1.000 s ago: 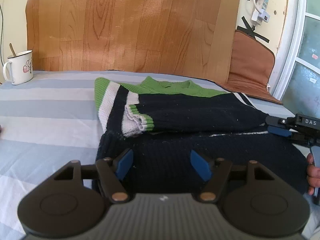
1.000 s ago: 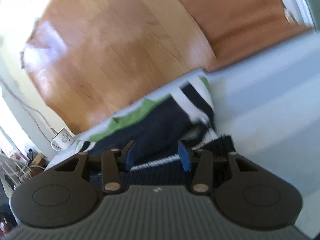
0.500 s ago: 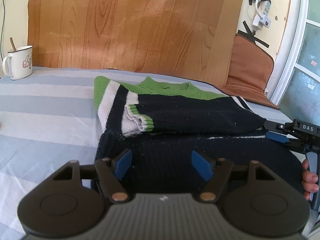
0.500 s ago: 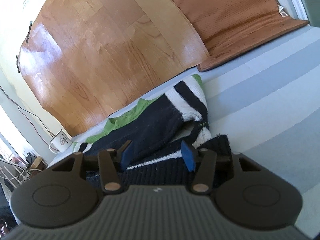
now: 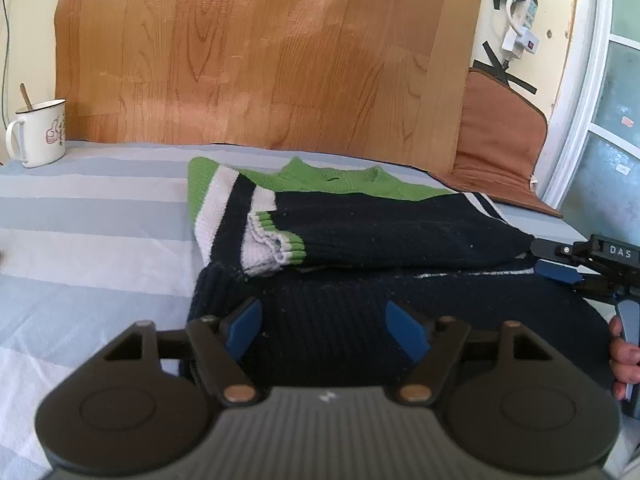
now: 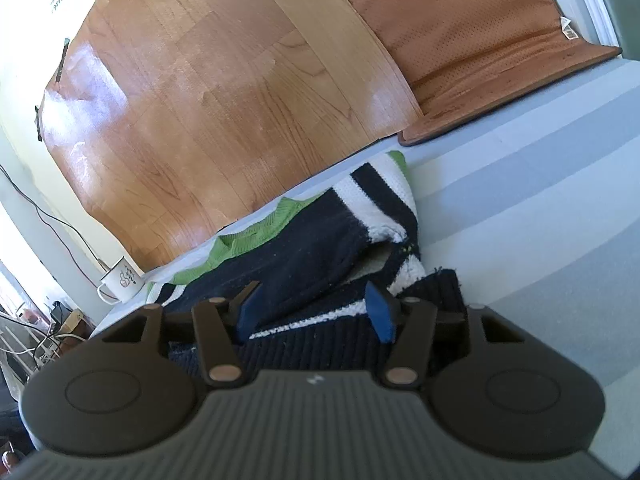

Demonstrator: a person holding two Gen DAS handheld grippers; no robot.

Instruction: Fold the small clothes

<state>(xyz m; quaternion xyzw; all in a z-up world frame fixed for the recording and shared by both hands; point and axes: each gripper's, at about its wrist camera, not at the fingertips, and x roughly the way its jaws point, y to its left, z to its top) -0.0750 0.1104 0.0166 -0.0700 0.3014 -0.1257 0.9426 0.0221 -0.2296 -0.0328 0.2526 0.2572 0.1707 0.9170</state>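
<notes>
My left gripper (image 5: 325, 330) hovers with fingers wide over the navy sweater's (image 5: 360, 240) hem. My right gripper (image 6: 316, 314), fingers also wide, holds nothing beside its folded sleeve (image 6: 316, 256).

Bright daylight, sharp focus, fisheye-bent edges, glare perhaps from a window.

Your left wrist camera is looking low and level across the sweater (image 5: 360, 240) toward the wall; your right is tilting, sharing it and the mug (image 6: 120, 284).
</notes>
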